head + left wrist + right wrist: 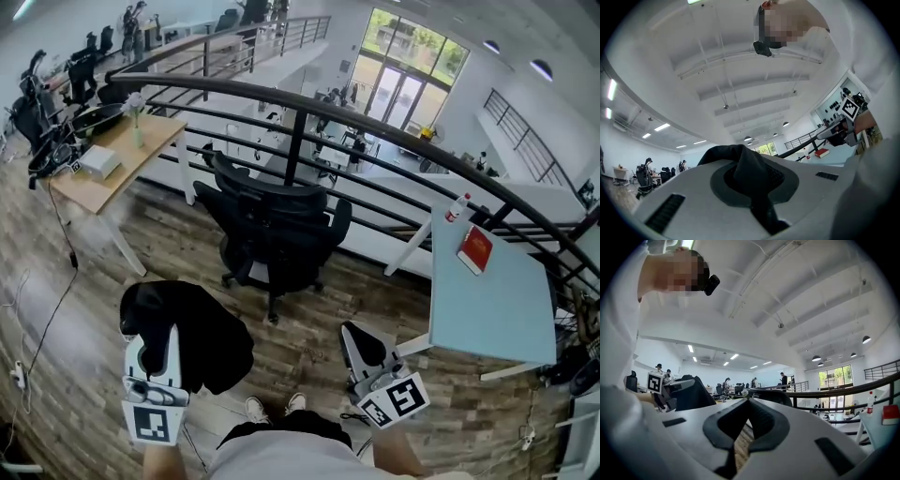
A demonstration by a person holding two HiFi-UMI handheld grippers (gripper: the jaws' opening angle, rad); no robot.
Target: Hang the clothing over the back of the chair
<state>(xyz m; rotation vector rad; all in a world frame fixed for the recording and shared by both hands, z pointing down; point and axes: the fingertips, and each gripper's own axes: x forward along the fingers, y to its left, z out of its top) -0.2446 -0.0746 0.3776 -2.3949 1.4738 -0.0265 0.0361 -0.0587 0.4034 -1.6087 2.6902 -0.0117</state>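
Firmly, the left gripper's (155, 352) jaws pinch a crumpled black fabric garment (214, 339), held above the wood-plank floor (309, 342) and well short of the black mesh office chair (277, 220). The right gripper's (363, 349) jaws meet at their tips, empty

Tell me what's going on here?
A person stands on the wood floor facing the chair, a little short of it. The left gripper is shut on a bunched black garment, held up off the floor. The right gripper is shut with nothing in it. The garment is not on the chair yet.
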